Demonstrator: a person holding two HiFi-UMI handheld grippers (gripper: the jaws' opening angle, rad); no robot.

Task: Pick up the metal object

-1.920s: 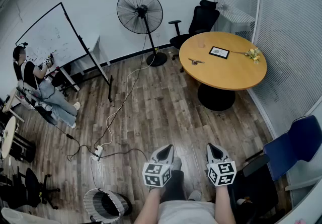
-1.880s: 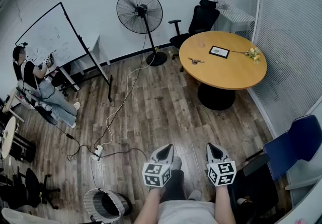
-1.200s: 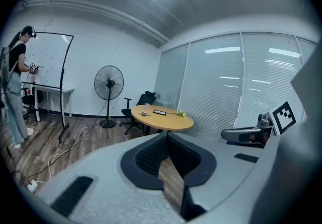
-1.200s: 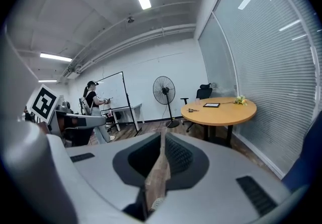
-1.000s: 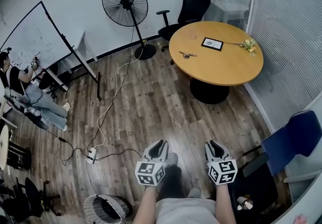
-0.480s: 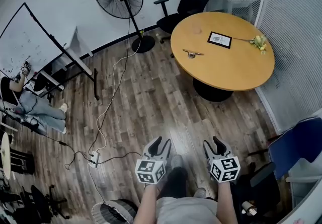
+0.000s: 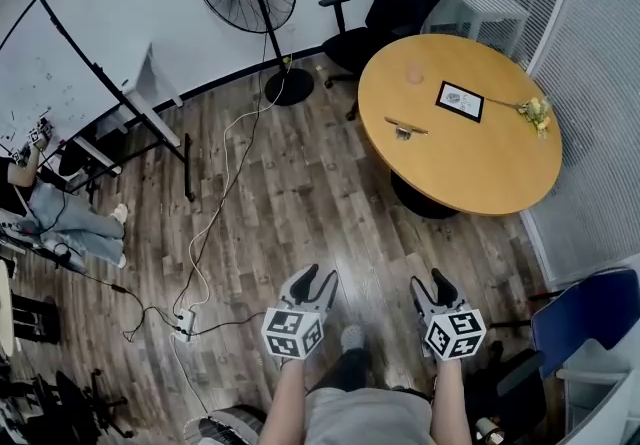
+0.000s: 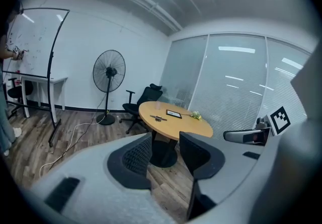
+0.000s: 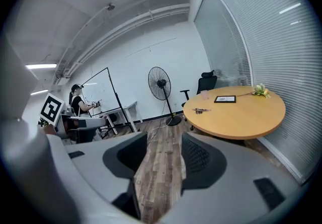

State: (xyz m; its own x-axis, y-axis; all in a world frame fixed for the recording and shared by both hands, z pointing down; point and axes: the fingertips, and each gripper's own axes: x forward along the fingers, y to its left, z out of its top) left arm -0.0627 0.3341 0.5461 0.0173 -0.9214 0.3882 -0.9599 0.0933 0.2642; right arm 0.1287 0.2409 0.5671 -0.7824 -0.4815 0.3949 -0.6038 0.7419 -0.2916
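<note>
Left claw [image 7: 312,279] and right claw [image 7: 433,284] are both opening and empty, probably readying for the approach. The metal object [image 7: 405,127] lies well apart on the round table [image 7: 480,168].

Right gripper [image 9: 163,142], jaws opening and empty, faces metal object [image 9: 200,110] on table [image 9: 251,116].

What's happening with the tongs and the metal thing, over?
Left tongs, right tongs: opening, empty. Metal object on round table, untouched. Cable on floor, off left.
</note>
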